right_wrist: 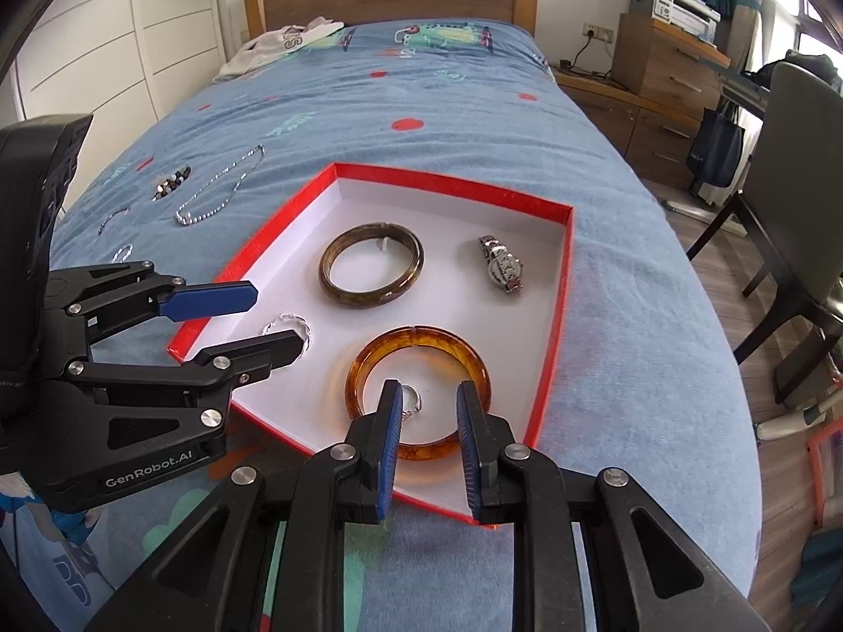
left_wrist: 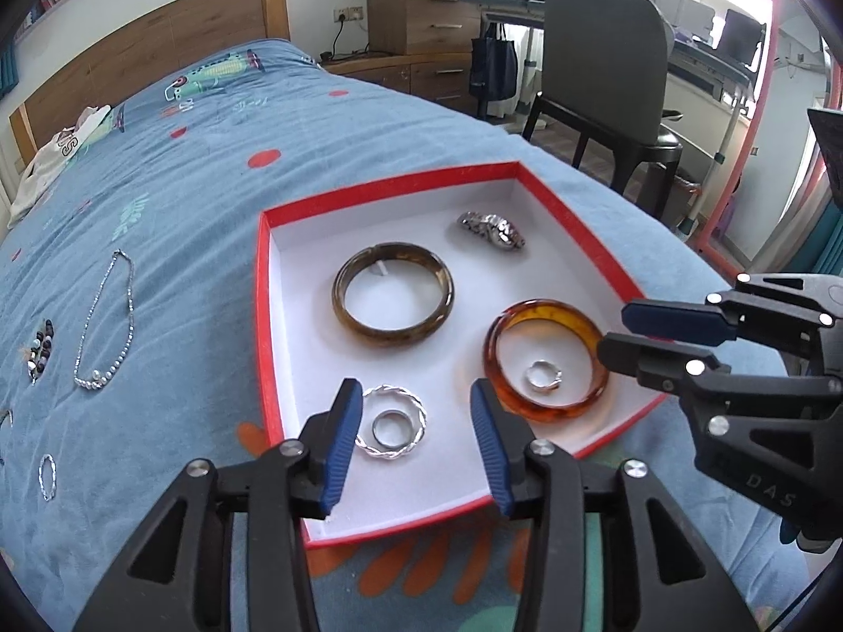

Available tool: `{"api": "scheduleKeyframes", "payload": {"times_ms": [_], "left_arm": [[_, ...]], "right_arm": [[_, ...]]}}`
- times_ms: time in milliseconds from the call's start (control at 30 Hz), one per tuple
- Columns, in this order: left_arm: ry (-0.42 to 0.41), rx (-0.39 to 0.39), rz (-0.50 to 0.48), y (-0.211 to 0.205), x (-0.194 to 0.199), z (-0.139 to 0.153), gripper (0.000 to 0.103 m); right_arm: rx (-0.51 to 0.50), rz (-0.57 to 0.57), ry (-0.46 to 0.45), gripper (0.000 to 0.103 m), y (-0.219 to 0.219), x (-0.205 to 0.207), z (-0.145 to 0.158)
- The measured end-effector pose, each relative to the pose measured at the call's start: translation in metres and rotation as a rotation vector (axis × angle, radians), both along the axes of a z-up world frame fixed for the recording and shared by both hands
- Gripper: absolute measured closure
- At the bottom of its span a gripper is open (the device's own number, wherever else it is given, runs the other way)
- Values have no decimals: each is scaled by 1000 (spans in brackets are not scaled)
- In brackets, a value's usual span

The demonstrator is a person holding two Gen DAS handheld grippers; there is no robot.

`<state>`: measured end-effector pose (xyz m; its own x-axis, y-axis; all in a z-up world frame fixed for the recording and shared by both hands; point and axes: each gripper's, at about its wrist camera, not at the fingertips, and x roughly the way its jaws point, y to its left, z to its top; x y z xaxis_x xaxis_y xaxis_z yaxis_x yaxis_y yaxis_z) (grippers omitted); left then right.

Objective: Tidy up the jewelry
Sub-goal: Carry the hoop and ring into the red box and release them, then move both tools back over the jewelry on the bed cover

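A red-rimmed box (left_wrist: pixel 390 184) with a white floor lies on the blue bedspread. In it are a dark brown bangle (left_wrist: pixel 337 295), a silver watch (left_wrist: pixel 492 230), an amber bangle (left_wrist: pixel 548 309) with a small silver ring (left_wrist: pixel 529 376) lying inside it, and a twisted silver ring (left_wrist: pixel 423 413) around a plain ring (left_wrist: pixel 375 429). My left gripper (left_wrist: pixel 416 395) hovers open over the twisted ring, holding nothing. My right gripper (right_wrist: pixel 429 392) stands open above the amber bangle (right_wrist: pixel 421 339). The small ring (right_wrist: pixel 416 395) lies on the box floor below its left finger.
Loose on the bedspread left of the box lie a silver chain necklace (left_wrist: pixel 130 310), a dark beaded bracelet (left_wrist: pixel 42 347) and a small silver bracelet (left_wrist: pixel 41 474). Clothing (left_wrist: pixel 58 152) lies by the headboard. A grey chair (left_wrist: pixel 595 52) stands past the bed's right edge.
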<state>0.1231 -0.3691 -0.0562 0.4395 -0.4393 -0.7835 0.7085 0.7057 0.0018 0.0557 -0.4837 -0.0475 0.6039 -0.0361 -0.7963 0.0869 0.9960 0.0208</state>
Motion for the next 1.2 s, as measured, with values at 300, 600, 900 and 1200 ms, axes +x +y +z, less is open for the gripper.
{"api": "scheduleKeyframes", "payload": {"times_ms": [300,600,900,1200], "left_arm": [[-16,-44,24,26,-10,29,57],[-48,-53,103,87,-14,52,56],[-67,-27,267,188,1,55,56],[-50,4,464,291,35,36,56]], "right_arm": [[-11,-9,-27,78,11,-12,22],[-14,34,-67,74,51,-19,49],[8,138,-91,73,118,0,59],[42,241,-83,73,178,40,50]]}}
